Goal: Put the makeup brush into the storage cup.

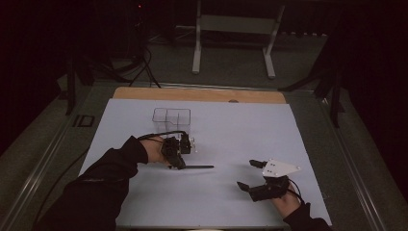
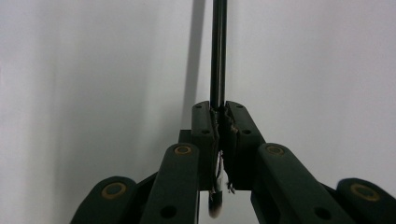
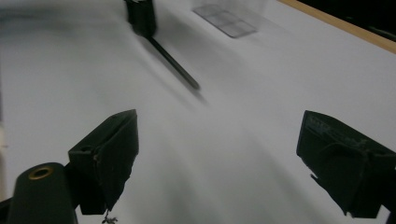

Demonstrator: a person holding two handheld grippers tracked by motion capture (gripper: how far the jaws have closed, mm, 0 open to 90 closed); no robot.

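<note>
While left gripper (image 1: 188,166) pinches the thin black rod (image 1: 199,167) mid-worktop, keep it level; right gripper (image 1: 251,174) spread, empty.

Laboratory recording station: a bench (image 1: 202,95) covered with a white sheet (image 1: 240,130), set in a dim room with trailing floor cables (image 1: 139,67) and a metal equipment stand (image 1: 235,29) behind.

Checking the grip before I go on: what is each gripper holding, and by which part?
The left gripper is shut on a thin black rod near one end; most of it juts forward. The right gripper is open, holding nothing.
</note>
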